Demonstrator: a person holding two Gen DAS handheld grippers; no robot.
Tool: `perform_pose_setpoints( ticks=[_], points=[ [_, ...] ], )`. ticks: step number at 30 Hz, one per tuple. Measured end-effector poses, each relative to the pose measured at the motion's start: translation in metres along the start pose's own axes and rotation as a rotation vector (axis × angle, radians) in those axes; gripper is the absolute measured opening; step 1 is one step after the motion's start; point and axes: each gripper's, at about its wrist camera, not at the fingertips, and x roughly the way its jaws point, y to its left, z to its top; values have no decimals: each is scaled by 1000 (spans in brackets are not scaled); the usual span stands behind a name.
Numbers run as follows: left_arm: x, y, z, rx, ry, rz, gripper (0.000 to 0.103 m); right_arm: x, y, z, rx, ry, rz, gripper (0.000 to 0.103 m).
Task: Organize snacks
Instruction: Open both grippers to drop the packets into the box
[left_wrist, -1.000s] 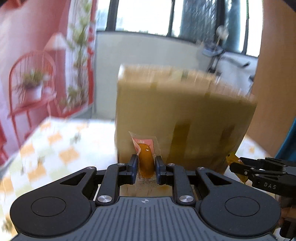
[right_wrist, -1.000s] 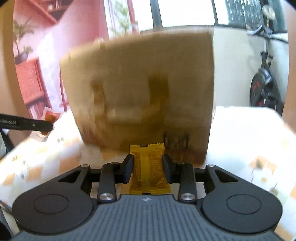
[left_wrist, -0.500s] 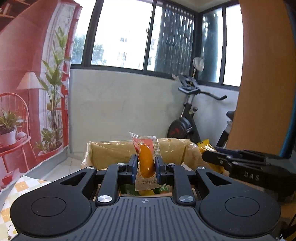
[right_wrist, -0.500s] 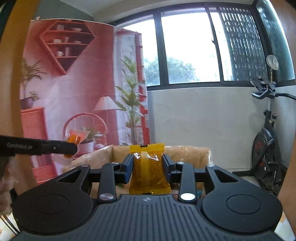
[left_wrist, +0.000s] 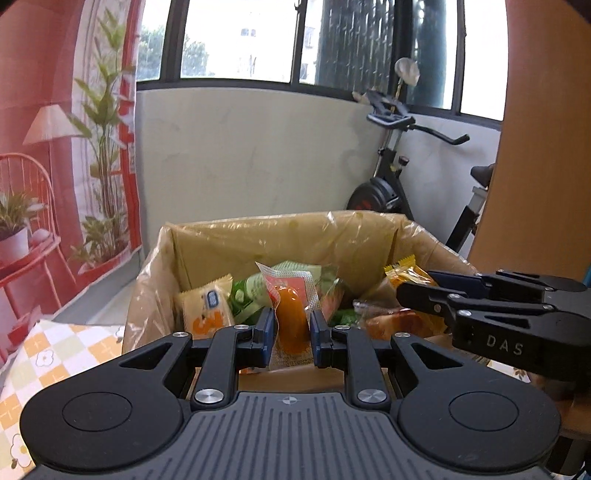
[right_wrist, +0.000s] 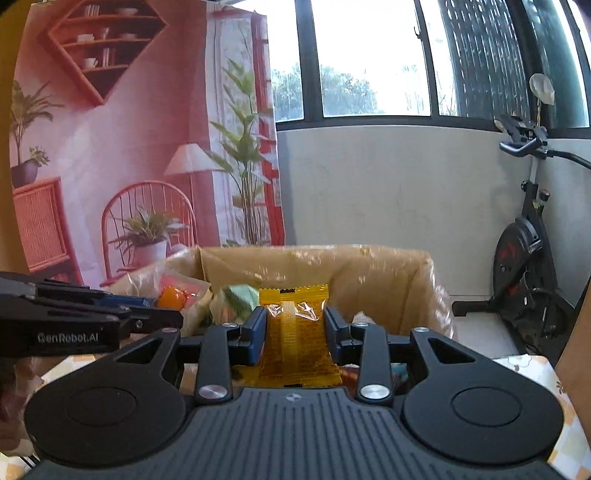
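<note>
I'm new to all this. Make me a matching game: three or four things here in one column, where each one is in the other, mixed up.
Things:
1. orange sausage packet
2. yellow snack packet
3. pale biscuit packet
4. exercise bike

Places:
A. on the floor beyond the table
B. clamped in the left gripper
C. lying inside the cardboard box
D. clamped in the right gripper

Pairs: 1-B, 2-D, 3-C, 4-A
</note>
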Motion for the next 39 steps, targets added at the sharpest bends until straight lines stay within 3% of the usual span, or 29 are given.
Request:
perform_pose_setpoints(
  ticks=[3, 5, 8, 11, 26, 39],
  points=[
    [1, 0, 2, -1, 13, 1, 23, 4, -2, -6, 0, 21, -15, 37],
    [0, -1, 3, -3, 13, -11, 38, 6, -6, -8, 13, 32, -27, 39],
    [-3, -5, 3, 11, -4, -7, 48, 2, -9, -10, 26, 35, -23, 46],
    [-6, -5, 3, 10, -4, -8, 48, -4, -8, -10, 17, 26, -43, 53],
    [-38, 1, -4, -3, -27, 24, 52, -38, 2, -20, 39, -5, -71, 53],
    [-82, 9, -33, -52, -63, 47, 52, -75, 15, -38, 40, -41, -60, 53]
  ],
)
